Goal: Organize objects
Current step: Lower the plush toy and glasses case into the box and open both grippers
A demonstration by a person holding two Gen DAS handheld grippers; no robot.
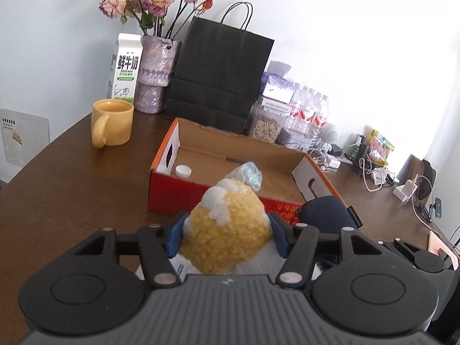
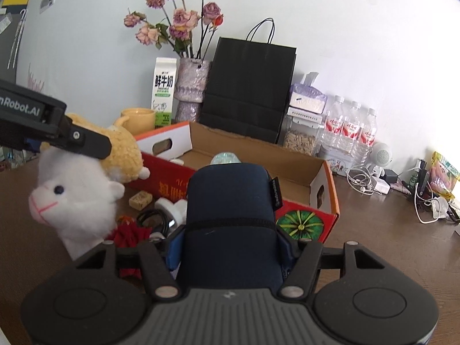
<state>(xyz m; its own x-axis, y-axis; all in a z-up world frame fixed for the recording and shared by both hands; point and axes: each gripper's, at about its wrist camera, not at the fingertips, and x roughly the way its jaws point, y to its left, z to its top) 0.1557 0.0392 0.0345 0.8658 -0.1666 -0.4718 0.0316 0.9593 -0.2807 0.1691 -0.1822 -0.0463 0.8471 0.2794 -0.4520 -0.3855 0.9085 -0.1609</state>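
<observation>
Objects for sorting sit in both my claws: the left claw is clamped on the yellow-and-white plush sheep, its blue pads pressed into the fleece, and the right claw is closed on the navy bottle sleeve, whose bottle top pokes out at the far end. Just ahead of both claws stands the open cardboard box, and I judge it the place everything goes. So far I can see only a white cap lying in its near-left corner, so the job looks barely begun; both held items have yet to go in. Beyond the box stand a yellow mug, a milk carton, a vase of dried roses and a black paper bag. The right view alone shows the sheep's face and the loose bits left on the tabletop between the claws: a small tan block, a white plug, a black cable and something red.
</observation>
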